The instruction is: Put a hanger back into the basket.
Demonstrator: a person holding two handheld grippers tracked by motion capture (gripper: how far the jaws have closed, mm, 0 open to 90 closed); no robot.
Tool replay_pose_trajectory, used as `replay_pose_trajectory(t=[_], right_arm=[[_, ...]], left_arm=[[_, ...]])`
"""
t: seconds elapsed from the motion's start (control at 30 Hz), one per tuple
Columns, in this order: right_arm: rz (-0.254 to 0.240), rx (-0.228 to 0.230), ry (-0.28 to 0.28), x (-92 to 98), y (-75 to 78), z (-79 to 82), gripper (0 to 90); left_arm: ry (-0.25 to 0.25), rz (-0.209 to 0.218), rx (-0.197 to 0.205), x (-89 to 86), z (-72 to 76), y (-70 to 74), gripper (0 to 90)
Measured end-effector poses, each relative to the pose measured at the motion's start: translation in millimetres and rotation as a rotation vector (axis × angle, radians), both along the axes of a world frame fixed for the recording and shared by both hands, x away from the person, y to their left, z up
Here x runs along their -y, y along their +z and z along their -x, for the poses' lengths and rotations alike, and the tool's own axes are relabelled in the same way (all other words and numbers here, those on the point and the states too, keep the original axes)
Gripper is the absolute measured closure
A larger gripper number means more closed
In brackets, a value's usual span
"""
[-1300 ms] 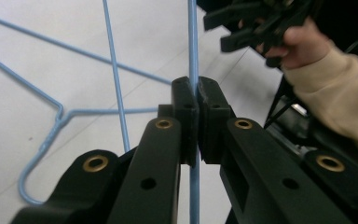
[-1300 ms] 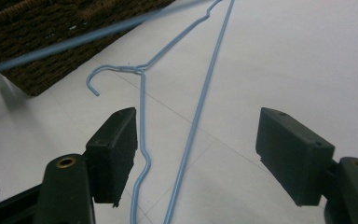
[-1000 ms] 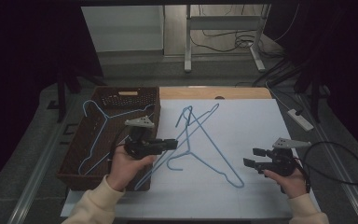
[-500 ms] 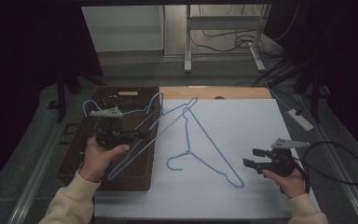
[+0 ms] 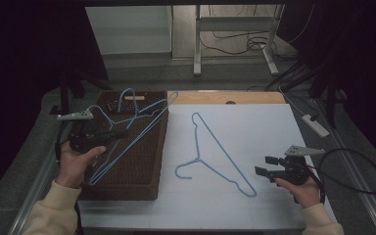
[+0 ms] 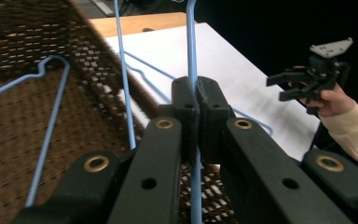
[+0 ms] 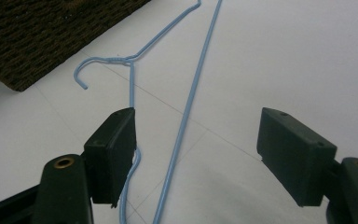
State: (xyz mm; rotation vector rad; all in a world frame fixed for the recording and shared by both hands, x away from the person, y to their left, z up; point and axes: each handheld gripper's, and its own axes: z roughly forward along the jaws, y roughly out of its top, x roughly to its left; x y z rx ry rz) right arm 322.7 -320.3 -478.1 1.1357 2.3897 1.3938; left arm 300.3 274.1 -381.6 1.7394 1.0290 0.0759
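My left gripper (image 5: pixel 120 132) is shut on a blue wire hanger (image 5: pixel 127 147) and holds it over the brown woven basket (image 5: pixel 132 171) at the table's left. In the left gripper view the wire (image 6: pixel 191 37) runs up between the closed pads (image 6: pixel 182 98). Another blue hanger (image 6: pixel 51 126) lies inside the basket (image 6: pixel 9 28). A third blue hanger (image 5: pixel 220 152) lies flat on the white table top, hook toward the basket. My right gripper (image 5: pixel 263 165) stands open at the front right, its jaws wide above that hanger's (image 7: pixel 191 102) lower end without touching it.
The white board (image 5: pixel 254 127) covers the table, with a strip of bare wood (image 5: pixel 225 97) behind it. A black cable (image 5: pixel 357 166) loops off the right gripper past the table's right edge. A white power strip (image 5: pixel 316 125) lies on the floor to the right.
My left gripper has carried its hanger leftward off the white table top to above the basket. The right gripper and the hanger on the table have stayed put.
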Motion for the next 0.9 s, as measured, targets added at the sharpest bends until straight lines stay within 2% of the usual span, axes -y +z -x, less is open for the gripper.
replay_pose_trajectory(t=[0.2,0.33,0.47,0.63,0.9], right_arm=[[0.007,-0.001,0.002,-0.7,-0.8,0.3,28.8],[0.005,-0.001,-0.001,0.7,-0.9,0.2,28.8],[0.003,0.000,-0.002,1.1,-0.9,0.4,28.6],[0.007,-0.001,0.000,0.4,-1.0,0.8,28.3],[0.013,-0.003,0.002,-0.1,-1.7,0.5,28.2]], left_arm=[[0.033,0.005,-0.005,-16.4,-2.6,-4.1,87.4],[0.052,0.010,0.007,-23.3,0.6,-2.3,87.4],[0.061,0.000,-0.002,-27.1,0.3,-3.7,87.4],[0.068,-0.029,-0.048,-31.7,-9.1,-14.7,87.4],[0.049,-0.073,-0.106,-31.4,-24.7,-29.1,87.4]])
